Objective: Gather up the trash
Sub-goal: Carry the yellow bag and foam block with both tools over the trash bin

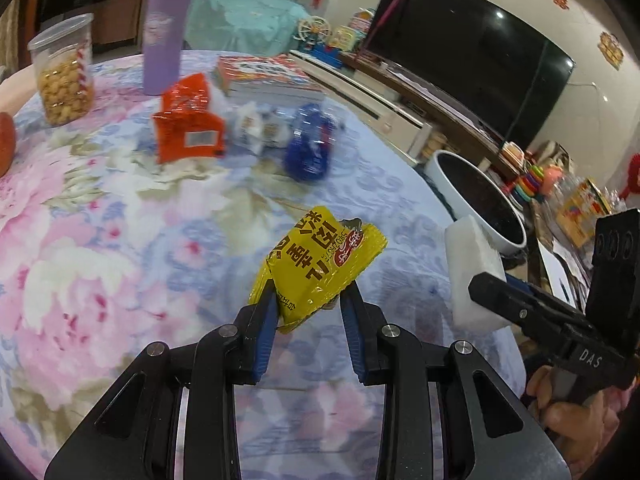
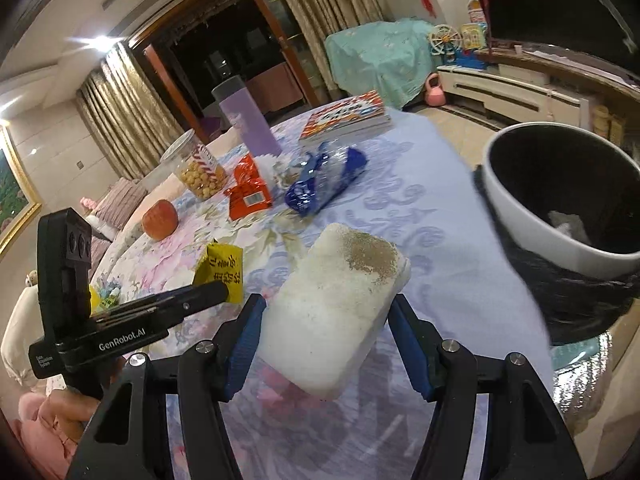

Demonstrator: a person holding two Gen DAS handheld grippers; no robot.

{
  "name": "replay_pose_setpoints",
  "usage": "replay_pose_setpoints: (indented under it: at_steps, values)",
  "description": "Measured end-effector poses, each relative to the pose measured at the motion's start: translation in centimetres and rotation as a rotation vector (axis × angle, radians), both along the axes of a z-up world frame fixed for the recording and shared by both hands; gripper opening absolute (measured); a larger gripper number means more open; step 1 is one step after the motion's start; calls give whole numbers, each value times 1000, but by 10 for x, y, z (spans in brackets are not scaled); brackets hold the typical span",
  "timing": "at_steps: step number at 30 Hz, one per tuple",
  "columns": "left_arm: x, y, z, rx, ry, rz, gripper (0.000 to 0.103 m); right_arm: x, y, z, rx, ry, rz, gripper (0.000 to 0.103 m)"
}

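Where creased, yellow wrapper shines (red logo).

Yellow snack wrapper: crumpled, red label, raised above tablecloth. White foam block: brown-speckled top, tilted, aloft. Orange packet, blue wrapper: lying mid-table, side by side.

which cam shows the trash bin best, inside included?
Right wrist. The trash bin fills the right side there, its white rim, dark liner and a pale scrap inside all visible. In the left wrist view the bin is smaller, seen obliquely, and partly hidden behind the white foam block; its contents can't be read.
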State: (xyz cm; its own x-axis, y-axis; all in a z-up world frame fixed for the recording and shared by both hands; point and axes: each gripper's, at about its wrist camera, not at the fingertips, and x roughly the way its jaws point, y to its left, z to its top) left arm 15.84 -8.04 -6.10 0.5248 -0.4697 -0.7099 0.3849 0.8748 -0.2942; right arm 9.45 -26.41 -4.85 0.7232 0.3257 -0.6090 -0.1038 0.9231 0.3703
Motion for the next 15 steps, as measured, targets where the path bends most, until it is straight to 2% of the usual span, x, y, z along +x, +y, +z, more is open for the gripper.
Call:
replay_pose_setpoints:
  at_steps: [15]
  values:
    - [-13,-73,11,24,-26,-131,30,-30,-63,3,20,-20,-102,64]
